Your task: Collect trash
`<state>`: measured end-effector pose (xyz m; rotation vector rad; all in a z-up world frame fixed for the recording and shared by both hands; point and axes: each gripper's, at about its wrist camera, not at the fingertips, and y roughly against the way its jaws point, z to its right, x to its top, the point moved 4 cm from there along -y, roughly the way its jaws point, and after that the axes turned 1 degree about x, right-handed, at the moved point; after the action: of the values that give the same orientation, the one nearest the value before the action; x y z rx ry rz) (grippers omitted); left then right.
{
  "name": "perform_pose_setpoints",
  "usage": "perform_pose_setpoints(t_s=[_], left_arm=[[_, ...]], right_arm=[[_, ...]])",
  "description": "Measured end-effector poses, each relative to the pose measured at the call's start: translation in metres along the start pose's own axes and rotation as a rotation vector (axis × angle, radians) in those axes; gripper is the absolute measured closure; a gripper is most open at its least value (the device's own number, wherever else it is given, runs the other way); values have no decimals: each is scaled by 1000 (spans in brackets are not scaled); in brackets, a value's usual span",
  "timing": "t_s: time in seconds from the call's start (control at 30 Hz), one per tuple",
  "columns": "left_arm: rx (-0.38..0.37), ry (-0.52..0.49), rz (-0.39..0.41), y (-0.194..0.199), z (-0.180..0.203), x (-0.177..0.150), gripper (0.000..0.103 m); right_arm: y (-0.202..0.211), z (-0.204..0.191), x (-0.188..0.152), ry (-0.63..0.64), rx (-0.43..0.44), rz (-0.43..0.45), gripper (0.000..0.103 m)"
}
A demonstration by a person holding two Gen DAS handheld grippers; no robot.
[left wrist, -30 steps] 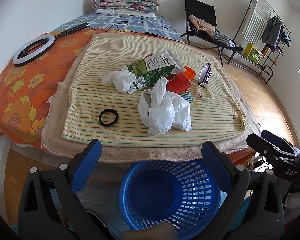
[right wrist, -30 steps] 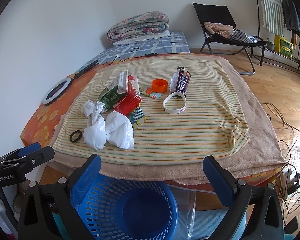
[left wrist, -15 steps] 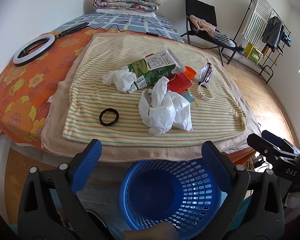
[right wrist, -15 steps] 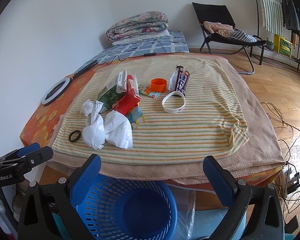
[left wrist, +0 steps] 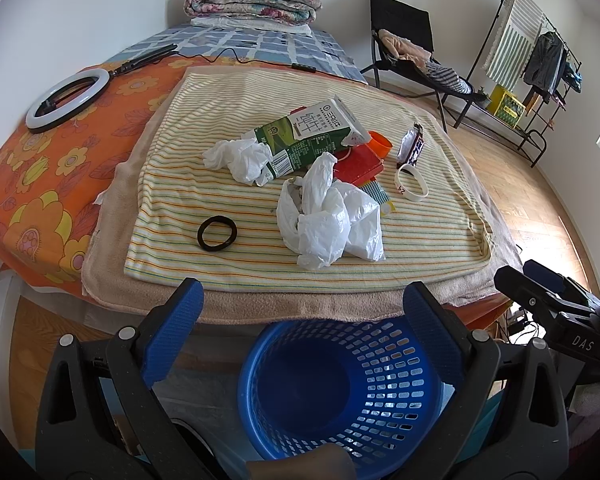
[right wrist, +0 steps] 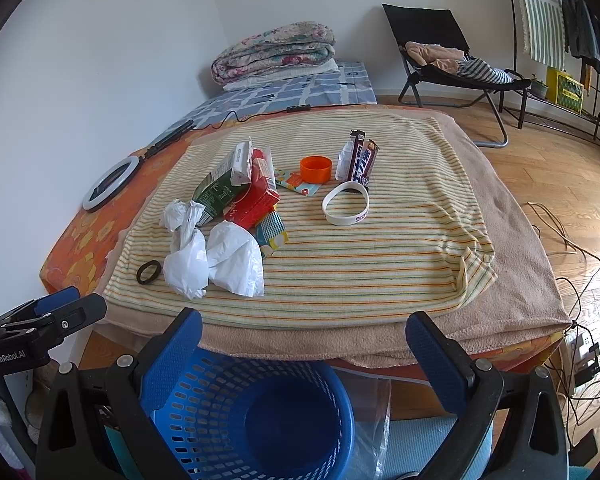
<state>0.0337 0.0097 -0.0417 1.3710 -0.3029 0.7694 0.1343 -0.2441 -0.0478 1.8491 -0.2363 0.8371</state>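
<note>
Trash lies on a striped towel: crumpled white plastic bags, a green milk carton, a red box, an orange cap, a snack wrapper, a white wristband and a black ring. A blue basket stands on the floor below the near edge. My left gripper and right gripper hover open above the basket, short of the towel, holding nothing.
A ring light lies on the orange floral sheet at left. Folded quilts sit at the far end. A black chair and a clothes rack stand on the wooden floor at right.
Both views have drifted very slightly; the objects on the towel have not moved and both grippers stay open.
</note>
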Motion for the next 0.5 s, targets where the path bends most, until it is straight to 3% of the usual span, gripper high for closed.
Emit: perform_pose_setpoints(t_s=[0.5], left_arm=[[0, 0, -1, 0, 0, 0, 1]], right_arm=[[0, 2, -1, -1, 0, 0, 0]])
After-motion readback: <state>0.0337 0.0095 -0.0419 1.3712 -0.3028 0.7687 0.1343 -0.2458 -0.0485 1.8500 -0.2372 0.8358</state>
